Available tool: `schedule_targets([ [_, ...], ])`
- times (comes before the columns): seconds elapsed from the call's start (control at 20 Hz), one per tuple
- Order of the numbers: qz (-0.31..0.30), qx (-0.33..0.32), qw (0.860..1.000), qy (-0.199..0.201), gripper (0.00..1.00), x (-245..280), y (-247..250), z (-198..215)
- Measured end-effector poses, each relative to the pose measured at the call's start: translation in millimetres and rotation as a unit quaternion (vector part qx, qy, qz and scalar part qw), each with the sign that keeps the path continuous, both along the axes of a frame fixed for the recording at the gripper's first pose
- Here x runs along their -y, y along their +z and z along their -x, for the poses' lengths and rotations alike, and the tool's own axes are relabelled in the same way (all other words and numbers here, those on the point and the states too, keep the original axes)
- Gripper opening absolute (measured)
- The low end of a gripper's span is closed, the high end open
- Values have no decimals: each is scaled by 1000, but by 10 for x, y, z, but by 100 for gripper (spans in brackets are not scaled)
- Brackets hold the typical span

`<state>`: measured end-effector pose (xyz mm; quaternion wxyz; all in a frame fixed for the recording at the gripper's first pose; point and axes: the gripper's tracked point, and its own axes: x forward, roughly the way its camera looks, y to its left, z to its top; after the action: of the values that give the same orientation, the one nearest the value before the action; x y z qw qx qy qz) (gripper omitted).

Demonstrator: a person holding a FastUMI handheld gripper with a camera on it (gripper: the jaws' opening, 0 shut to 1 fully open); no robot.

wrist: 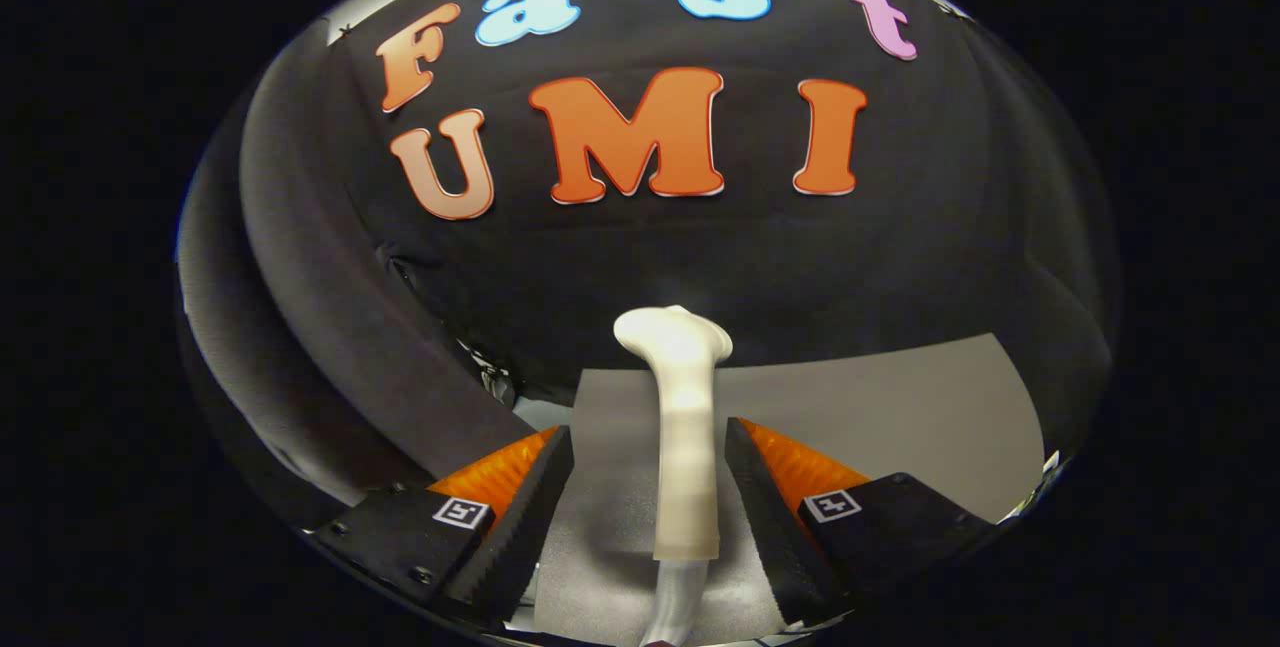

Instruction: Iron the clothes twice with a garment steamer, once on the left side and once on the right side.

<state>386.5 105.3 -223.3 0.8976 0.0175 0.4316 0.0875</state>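
The white garment steamer (685, 447) stands in the lower middle of the frame, between your fingers (648, 487), its head pointing at the black booth wall (640, 257). Your fingers are half open with a gap on each side. Below it lies the grey desk (900, 407).

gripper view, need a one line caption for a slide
Open gripper straddling the white garment steamer, which stands upright between its fingers on a grey table.

hand-held gripper (650, 452) pointing forward, fingers (540, 497) parted, neither visibly pressing on anything
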Motion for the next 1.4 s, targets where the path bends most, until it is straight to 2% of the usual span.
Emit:
schedule_targets([
  [0.25,-14,-53,998,-9,97,37,-317,33],
  [0.55,-21,-85,996,-20,95,94,-548,-26],
  [0.75,-38,-105,993,-29,82,102,-663,-10],
  [0.95,-39,-116,992,-31,52,120,-718,27],
  [1.25,-17,-70,997,-37,43,167,-550,23],
  [1.4,-10,-43,998,-36,43,177,-396,60],
])
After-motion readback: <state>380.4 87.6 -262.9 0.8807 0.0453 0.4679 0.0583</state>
